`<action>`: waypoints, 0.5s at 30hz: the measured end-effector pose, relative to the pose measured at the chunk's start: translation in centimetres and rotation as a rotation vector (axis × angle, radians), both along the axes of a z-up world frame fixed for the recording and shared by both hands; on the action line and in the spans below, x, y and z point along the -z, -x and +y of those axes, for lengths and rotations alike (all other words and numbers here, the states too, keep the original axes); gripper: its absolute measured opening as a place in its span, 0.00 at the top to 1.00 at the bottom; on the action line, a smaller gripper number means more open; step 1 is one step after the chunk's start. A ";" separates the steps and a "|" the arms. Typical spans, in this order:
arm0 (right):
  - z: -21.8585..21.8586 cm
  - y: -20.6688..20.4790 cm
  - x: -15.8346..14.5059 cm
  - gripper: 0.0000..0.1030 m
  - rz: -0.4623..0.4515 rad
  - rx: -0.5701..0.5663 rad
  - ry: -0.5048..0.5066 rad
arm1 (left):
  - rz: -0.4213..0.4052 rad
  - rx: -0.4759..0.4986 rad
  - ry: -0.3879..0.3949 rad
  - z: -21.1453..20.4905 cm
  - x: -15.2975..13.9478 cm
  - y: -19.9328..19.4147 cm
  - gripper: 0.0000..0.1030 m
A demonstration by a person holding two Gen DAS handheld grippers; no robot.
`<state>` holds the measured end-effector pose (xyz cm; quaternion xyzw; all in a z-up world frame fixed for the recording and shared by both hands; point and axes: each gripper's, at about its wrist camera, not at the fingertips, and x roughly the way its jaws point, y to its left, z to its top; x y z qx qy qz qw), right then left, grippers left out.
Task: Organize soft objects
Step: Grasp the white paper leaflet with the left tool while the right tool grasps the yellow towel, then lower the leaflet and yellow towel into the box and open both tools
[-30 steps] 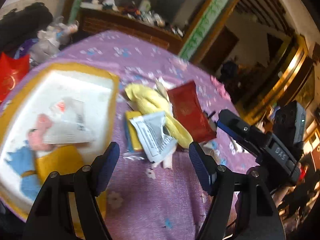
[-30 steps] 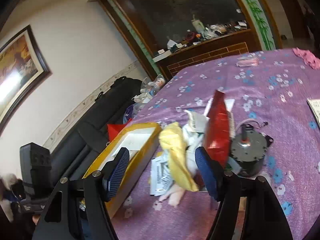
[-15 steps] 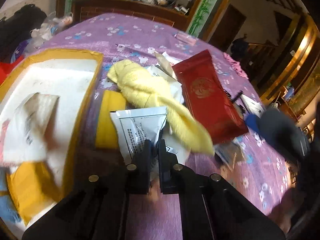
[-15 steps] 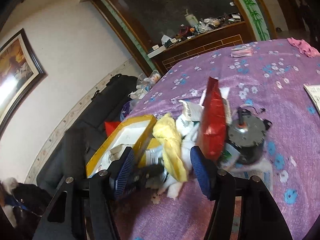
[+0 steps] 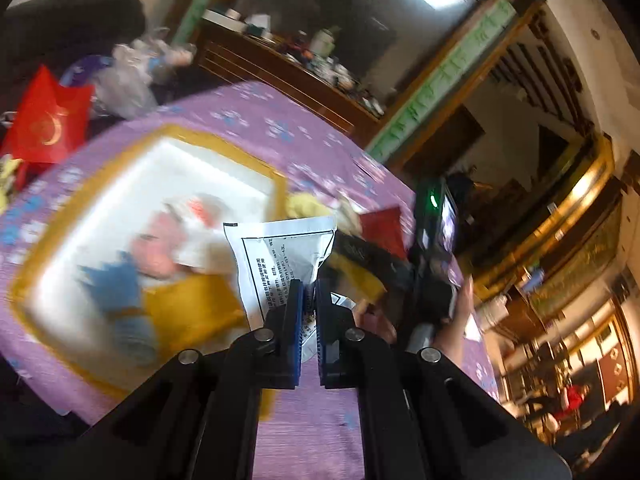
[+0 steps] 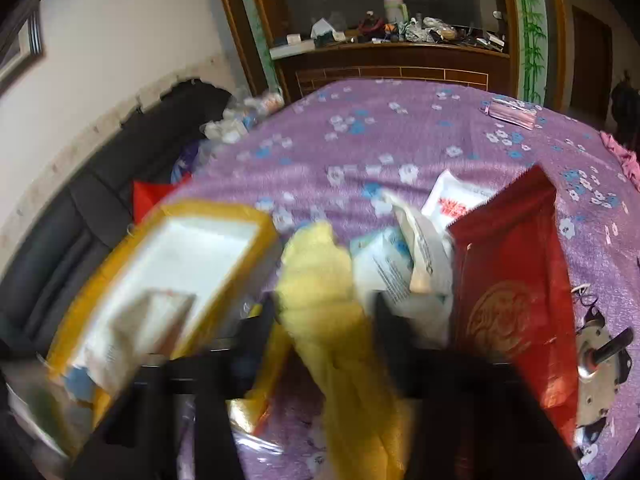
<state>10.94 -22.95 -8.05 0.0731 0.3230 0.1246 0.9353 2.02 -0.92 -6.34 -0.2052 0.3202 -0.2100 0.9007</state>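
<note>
white packet (image 5: 286, 258) lifted, yellow towel (image 6: 320, 280) straddled

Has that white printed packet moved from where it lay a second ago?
Yes. The white packet, clamped in the left gripper, has left the pile beside the yellow cloth and now hangs at the yellow-rimmed tray's right edge.

Your left gripper (image 5: 308, 300) is clamped tight, its blue-padded fingers (image 5: 296, 312) pinching the lower edge of a white packet (image 5: 280, 252) and pointing slightly downward. Your right gripper (image 6: 324, 316) tilts downward too, badly blurred; its jaws have just been closing and now straddle a yellow cloth (image 6: 320, 280). Whether the pads press it, you cannot tell. Your bare hand (image 5: 452, 320) grips the right tool's handle.
</note>
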 end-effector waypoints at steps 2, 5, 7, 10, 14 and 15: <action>0.9 0.6 -0.2 0.67 -0.025 0.001 0.046 | 0.016 -0.039 -0.003 1.3 0.4 -0.5 0.97; 1.0 2.4 -1.3 0.70 -0.091 0.039 0.045 | 0.028 -0.068 0.021 3.1 0.8 -0.9 0.97; 0.5 4.1 -1.8 0.70 -0.137 0.021 -0.040 | 0.025 -0.089 0.022 4.0 0.9 -1.0 0.97; -0.4 7.1 -2.3 0.70 -0.177 0.012 -0.172 | 0.022 -0.101 0.016 4.7 1.0 -1.3 0.97; 0.2 9.4 -3.8 0.70 -0.220 -0.040 -0.240 | 0.012 -0.120 -0.024 5.4 0.2 -1.0 0.97; 1.0 9.7 -4.4 0.70 -0.220 -0.061 -0.244 | 0.011 -0.121 -0.030 5.5 0.0 -1.3 0.97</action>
